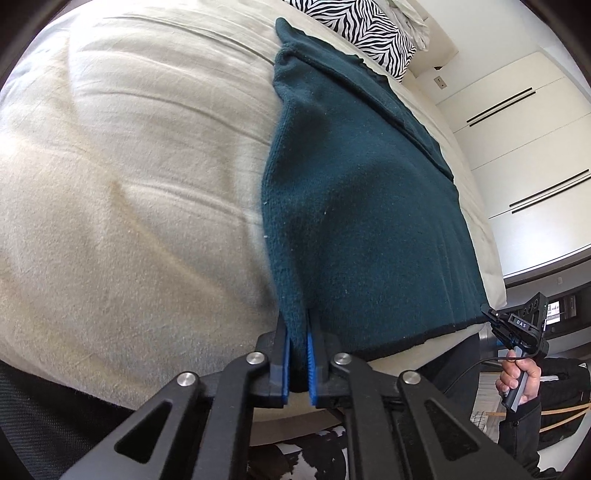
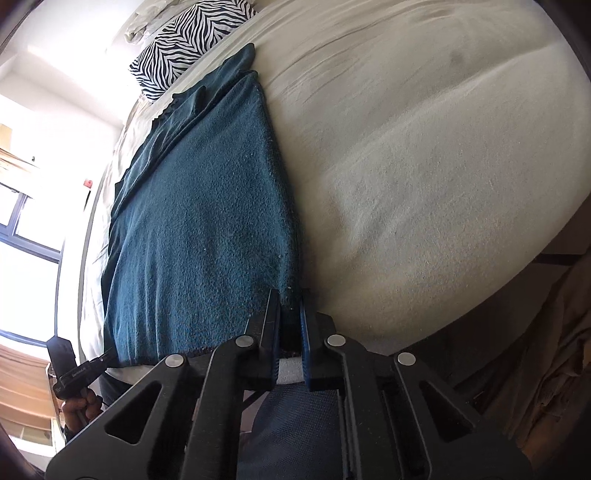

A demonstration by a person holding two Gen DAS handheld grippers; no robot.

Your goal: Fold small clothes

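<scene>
A dark teal knitted garment [image 1: 362,206] lies flat on the cream bed [image 1: 129,184], reaching from the near edge toward the pillow. My left gripper [image 1: 297,325] is shut on its near left corner at the bed's edge. My right gripper [image 2: 290,299] is shut on the garment's [image 2: 199,221] near right corner. Each gripper shows in the other's view: the right one [image 1: 491,314] at the garment's far corner, the left one [image 2: 105,356] likewise. The bed also shows in the right wrist view [image 2: 424,147].
A zebra-striped pillow [image 1: 365,29] lies at the head of the bed, also in the right wrist view [image 2: 184,40]. White wardrobe doors [image 1: 517,147] stand beside the bed. A bright window [image 2: 26,240] is on the other side.
</scene>
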